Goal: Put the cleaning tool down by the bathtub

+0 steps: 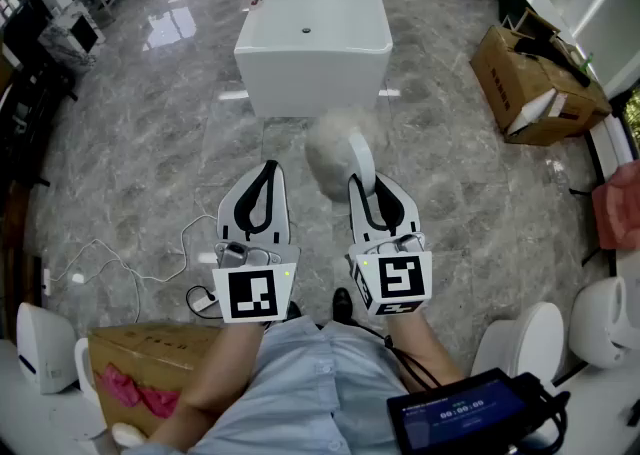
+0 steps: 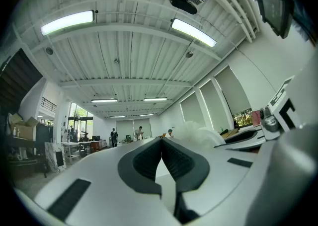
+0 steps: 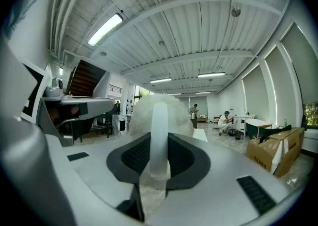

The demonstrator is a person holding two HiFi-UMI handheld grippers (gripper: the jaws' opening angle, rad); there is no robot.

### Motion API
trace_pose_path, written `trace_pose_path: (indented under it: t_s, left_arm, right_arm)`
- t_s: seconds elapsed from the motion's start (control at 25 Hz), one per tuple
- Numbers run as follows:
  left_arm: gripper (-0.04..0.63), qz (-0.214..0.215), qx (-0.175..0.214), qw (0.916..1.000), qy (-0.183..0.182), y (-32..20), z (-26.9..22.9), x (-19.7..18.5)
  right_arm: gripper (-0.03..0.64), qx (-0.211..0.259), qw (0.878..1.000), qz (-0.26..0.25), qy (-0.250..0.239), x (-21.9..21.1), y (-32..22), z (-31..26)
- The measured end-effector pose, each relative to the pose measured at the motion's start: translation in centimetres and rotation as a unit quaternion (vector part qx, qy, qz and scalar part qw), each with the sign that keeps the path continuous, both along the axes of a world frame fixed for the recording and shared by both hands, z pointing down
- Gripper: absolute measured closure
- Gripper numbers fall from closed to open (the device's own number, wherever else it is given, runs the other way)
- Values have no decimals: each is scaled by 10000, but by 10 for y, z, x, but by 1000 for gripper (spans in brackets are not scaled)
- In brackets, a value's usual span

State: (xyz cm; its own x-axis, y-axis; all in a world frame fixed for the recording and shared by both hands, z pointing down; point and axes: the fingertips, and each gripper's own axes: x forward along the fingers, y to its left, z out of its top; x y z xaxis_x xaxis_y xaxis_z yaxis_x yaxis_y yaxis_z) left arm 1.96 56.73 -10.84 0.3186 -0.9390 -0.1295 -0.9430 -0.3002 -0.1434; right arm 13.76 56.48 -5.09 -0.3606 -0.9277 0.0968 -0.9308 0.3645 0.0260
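The cleaning tool is a fluffy white duster head [image 1: 333, 146] on a white plastic handle [image 1: 361, 159]. My right gripper [image 1: 366, 183] is shut on that handle and holds it above the marble floor, short of the white bathtub [image 1: 312, 28]. In the right gripper view the handle [image 3: 159, 138] stands upright between the dark pads, with the fluffy head [image 3: 144, 113] behind it. My left gripper [image 1: 267, 171] hangs beside it on the left, shut with nothing in it; its pads meet in the left gripper view [image 2: 161, 145]. The duster [image 2: 198, 131] shows there at the right.
An open cardboard box [image 1: 535, 83] lies right of the tub. Another carton [image 1: 150, 348] with pink cloth sits at the lower left, near a white cable [image 1: 130, 265]. White toilets [image 1: 525, 343] stand at the lower right. People work far off in the hall [image 3: 226, 120].
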Motion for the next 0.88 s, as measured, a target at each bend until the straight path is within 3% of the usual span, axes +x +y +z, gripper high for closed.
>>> trace_pose_path:
  t_s: [0.68,0.88]
  left_arm:
    - [580,-122,-195,9997,-25,0,25,27]
    - [580,-221,-233,9994,-84,-28,26,66]
  right_arm:
    - [523,-180,9997,146,-89,52,2,23]
    - [522,-304,9994,83,-118,94,-28,29]
